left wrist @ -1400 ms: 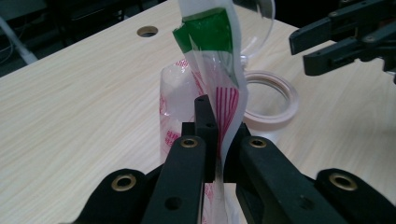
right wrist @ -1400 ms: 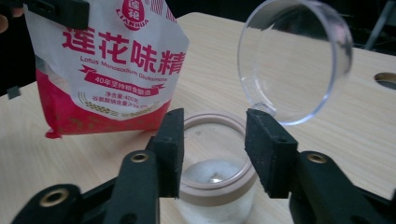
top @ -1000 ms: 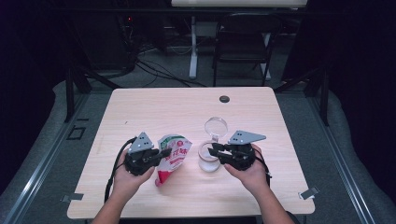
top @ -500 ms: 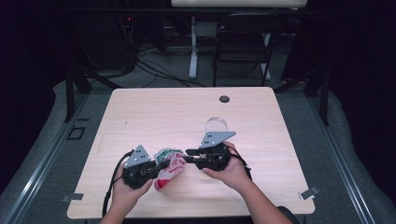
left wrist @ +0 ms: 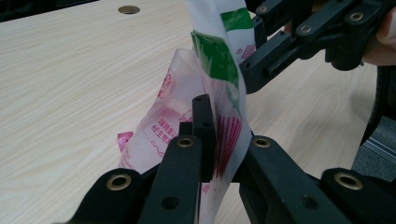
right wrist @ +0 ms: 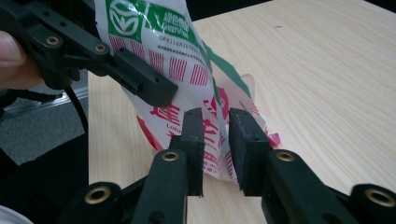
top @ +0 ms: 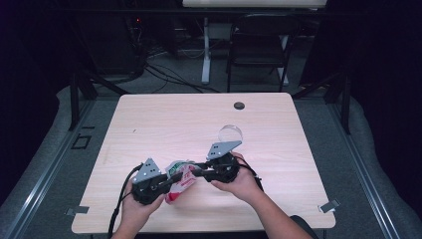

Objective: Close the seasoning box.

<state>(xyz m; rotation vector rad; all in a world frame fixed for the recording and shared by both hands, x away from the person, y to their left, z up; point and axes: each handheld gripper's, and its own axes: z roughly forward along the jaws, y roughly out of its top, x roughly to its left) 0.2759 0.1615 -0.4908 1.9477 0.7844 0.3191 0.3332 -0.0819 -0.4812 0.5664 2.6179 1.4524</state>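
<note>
From the high view, the left gripper [top: 166, 183] and right gripper [top: 196, 171] met over the near part of the counter [top: 164, 124], the printed bag [top: 180, 180] stretched between them; a clear cup [top: 231, 133] stood just beyond the right gripper.

In the left gripper view, the gripper [left wrist: 219, 135] was clenched on the bag [left wrist: 205, 88], which rose straight up from its jaws.

In the right gripper view, the gripper [right wrist: 215, 140] had just been closing, the bag [right wrist: 187, 74] just ahead of its jaws and its pads not visibly pressing it.
</note>
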